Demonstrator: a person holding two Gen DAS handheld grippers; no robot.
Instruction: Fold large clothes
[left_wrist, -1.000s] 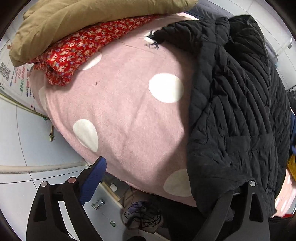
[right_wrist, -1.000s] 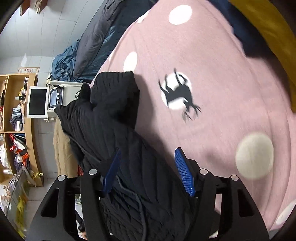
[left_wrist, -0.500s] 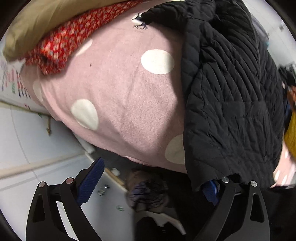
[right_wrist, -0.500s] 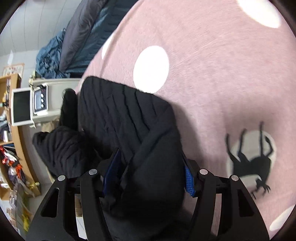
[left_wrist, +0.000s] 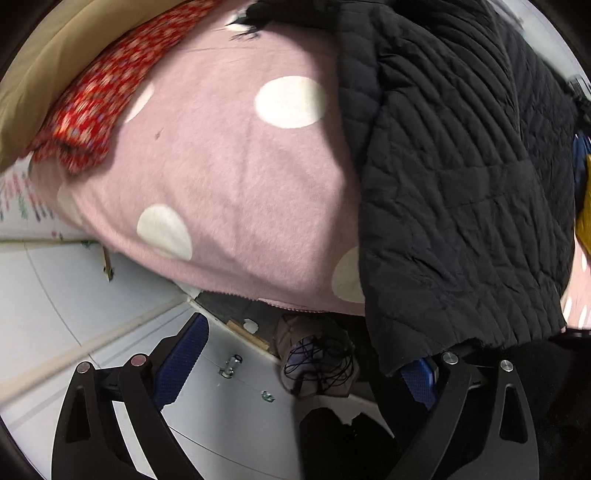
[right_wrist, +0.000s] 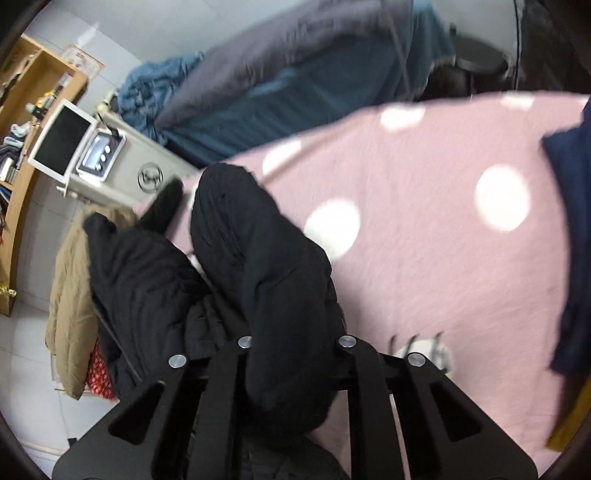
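Observation:
A black quilted jacket (left_wrist: 461, 177) lies on a pink blanket with white dots (left_wrist: 229, 177). Its hem hangs over the table's edge and drapes over the right finger of my left gripper (left_wrist: 299, 369). That gripper points down, wide open, with nothing pinched between its blue pads (left_wrist: 181, 362). In the right wrist view a sleeve of the black jacket (right_wrist: 258, 258) runs up from between the fingers. My right gripper (right_wrist: 291, 343) is closing its jaws on that sleeve; the fingers stand close together with the black fabric pinched between them.
A tan coat (left_wrist: 66, 62) and a red patterned garment (left_wrist: 96, 103) lie at the blanket's far left. A navy garment (right_wrist: 572, 221) and a yellow one (left_wrist: 583, 214) lie on the right. Beyond are a blue-grey duvet (right_wrist: 295, 74), a white device (right_wrist: 103, 155) and wooden shelves (right_wrist: 22, 110).
My right gripper moved along the jacket to its sleeve, rose, and its jaws came together on the black fabric. The left gripper rolled slightly and stays open under the hem.

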